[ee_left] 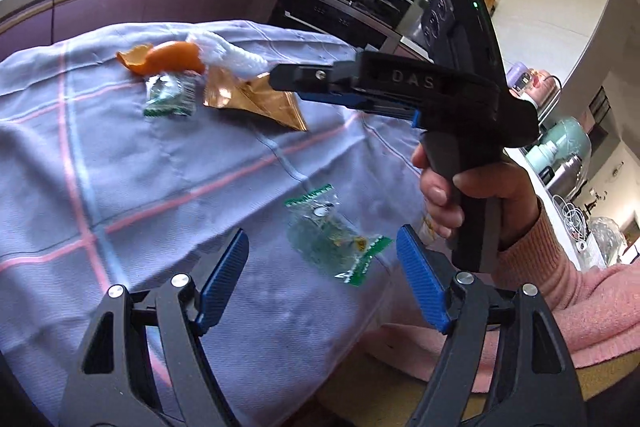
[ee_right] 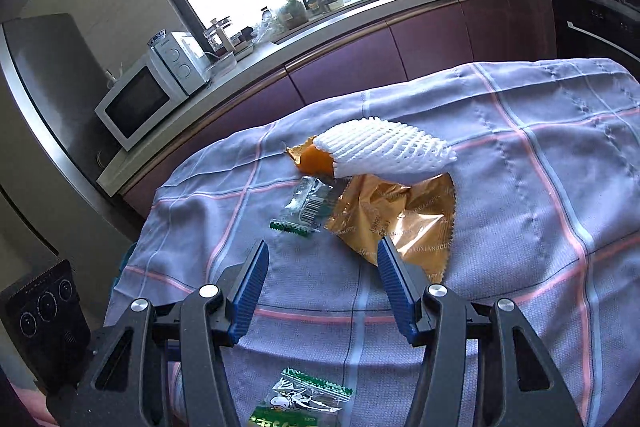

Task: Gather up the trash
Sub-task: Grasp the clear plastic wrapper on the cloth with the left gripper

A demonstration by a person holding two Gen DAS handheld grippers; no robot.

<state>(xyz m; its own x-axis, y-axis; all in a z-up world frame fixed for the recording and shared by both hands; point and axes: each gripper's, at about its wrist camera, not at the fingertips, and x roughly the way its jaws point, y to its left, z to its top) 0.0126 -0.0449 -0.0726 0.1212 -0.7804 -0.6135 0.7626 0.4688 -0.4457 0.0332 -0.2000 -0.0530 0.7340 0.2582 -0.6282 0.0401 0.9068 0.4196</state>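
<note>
Fig. legend, items taken left to right, places given rel. to the gold wrapper (ee_right: 394, 217) at mid-cloth.

Peel (ee_left: 168, 61): orange, lying just left of and behind the gold wrapper, partly under the foam net (ee_right: 384, 151); judged light, curved, fairly stiff but apt to snap; take it by the free curled edge.

Small green-clear wrapper (ee_right: 306, 207): flat on the cloth (ee_right: 540, 187), touching the gold wrapper's left edge; judged v. light, thin, slippery film; pinch a raised serrated end, not the flat middle.

Gold wrapper: crumpled foil, creased upward; judged light, crinkly, holds its folds; a raised crease or the corner nearest the right gripper (ee_right: 322, 261) offers the best bite.

Foam net: white mesh sleeve, lying across the rear of the gold wrapper; judged v. light, soft, springy; grips easily anywhere, will squash.

Second green-clear wrapper (ee_left: 334, 233): well in front of the gold wrapper, near the table edge, ahead of the left gripper (ee_left: 320, 247); same slippery film.

Left gripper: pads spread wide, nothing between them. Right gripper: pads apart, empty, tips close to the gold wrapper's near corner; contact cannot be told; held by a hand (ee_left: 472, 203) in a pink sleeve.

No bin in view.
</note>
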